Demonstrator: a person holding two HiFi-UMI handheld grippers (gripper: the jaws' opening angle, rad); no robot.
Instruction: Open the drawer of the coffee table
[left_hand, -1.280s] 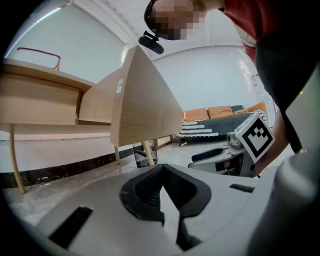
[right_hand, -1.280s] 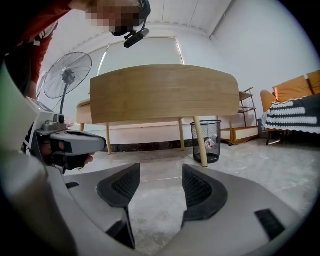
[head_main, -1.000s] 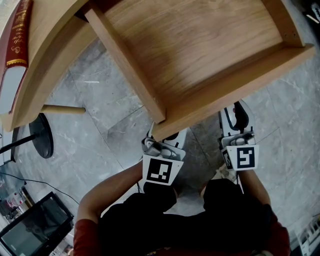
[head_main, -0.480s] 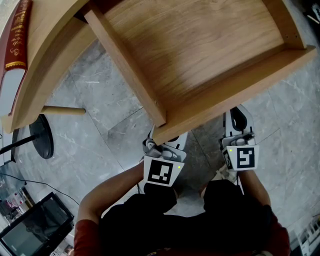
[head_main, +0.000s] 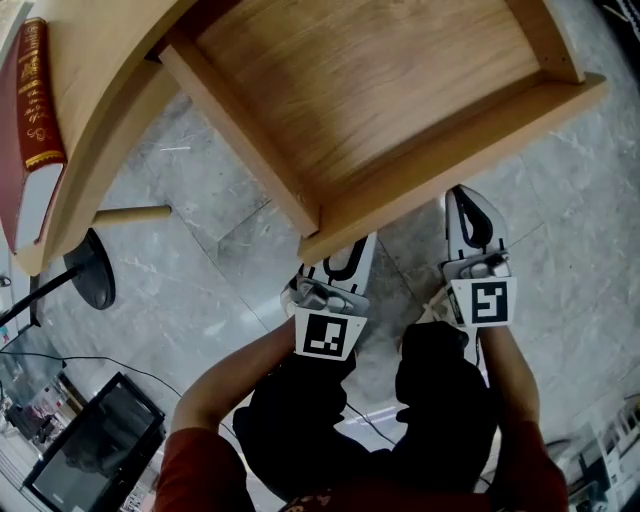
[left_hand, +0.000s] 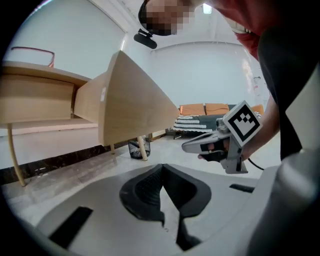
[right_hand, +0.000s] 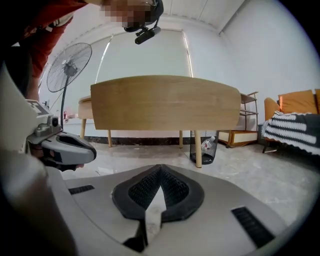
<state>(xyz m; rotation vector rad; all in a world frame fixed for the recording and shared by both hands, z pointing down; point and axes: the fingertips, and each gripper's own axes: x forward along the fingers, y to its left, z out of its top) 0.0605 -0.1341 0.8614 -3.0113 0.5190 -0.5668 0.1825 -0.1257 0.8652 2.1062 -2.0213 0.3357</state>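
The drawer (head_main: 370, 100) stands pulled well out of the table (head_main: 95, 110), toward the person, its bare wooden bottom open to the head view and nothing lying in it. Its front panel (head_main: 450, 160) is the long piece nearest the person and runs left to right, slanting in the head view from the near left to the far right. Both grippers sit on the near side of that panel and point away from the person, toward it, so the drawer lies straight ahead of each. The left gripper (head_main: 345, 262) has its tip at the panel's near left corner, partly covered by the lower edge in the head view. In its own view the drawer (left_hand: 130, 100) stands ahead and to the left, clear of the jaws. The right gripper (head_main: 468, 205) lies further right, just short of the panel and apart from it, and its own view faces the panel (right_hand: 165, 102) square on. The jaws of both are pressed together with nothing between them. The left looks the nearer of the two. The drawer seems already open, so the task is probably done or nearly so. Any further pull would call for spread jaws and a hold on the panel's lower edge. A red book (head_main: 30, 110) lies on the table at the far left.
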